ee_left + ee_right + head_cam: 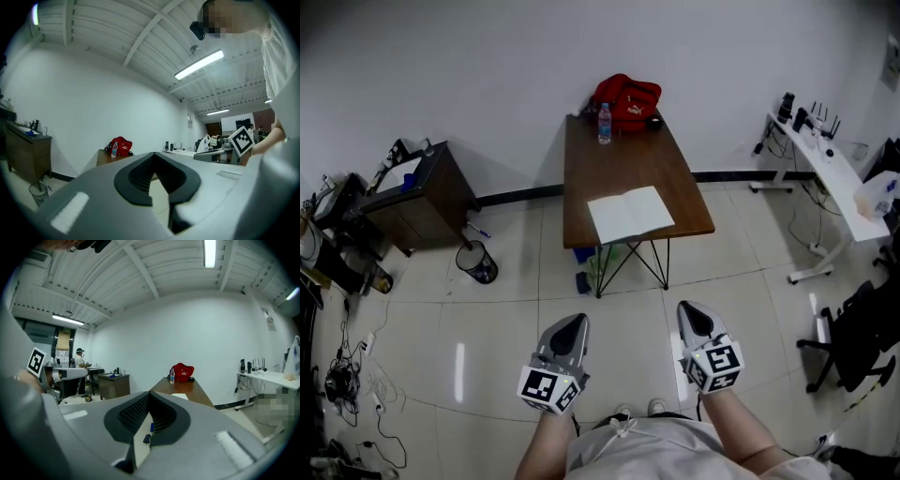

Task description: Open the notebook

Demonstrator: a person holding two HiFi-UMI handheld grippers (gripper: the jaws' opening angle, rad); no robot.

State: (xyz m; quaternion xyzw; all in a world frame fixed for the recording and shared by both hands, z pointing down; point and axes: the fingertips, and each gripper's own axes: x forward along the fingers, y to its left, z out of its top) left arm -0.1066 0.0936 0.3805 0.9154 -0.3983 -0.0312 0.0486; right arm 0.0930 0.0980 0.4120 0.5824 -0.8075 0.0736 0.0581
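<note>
The notebook (630,214) lies open, white pages up, at the near end of a brown wooden table (619,159). In the right gripper view, the notebook (179,396) shows as a pale sliver on the table (190,389), far ahead. Both grippers are held low near the person's body, well short of the table. My left gripper (577,321) is shut and holds nothing; the left gripper (154,154) has its tips meeting. My right gripper (688,307) is likewise shut and empty; the right gripper (150,393) points towards the table.
A red bag (627,98) and a water bottle (604,124) stand at the table's far end. A dark cabinet (422,192) and a bin (476,262) are at the left. At the right are a white desk (825,173) and an office chair (853,337). Tiled floor lies between me and the table.
</note>
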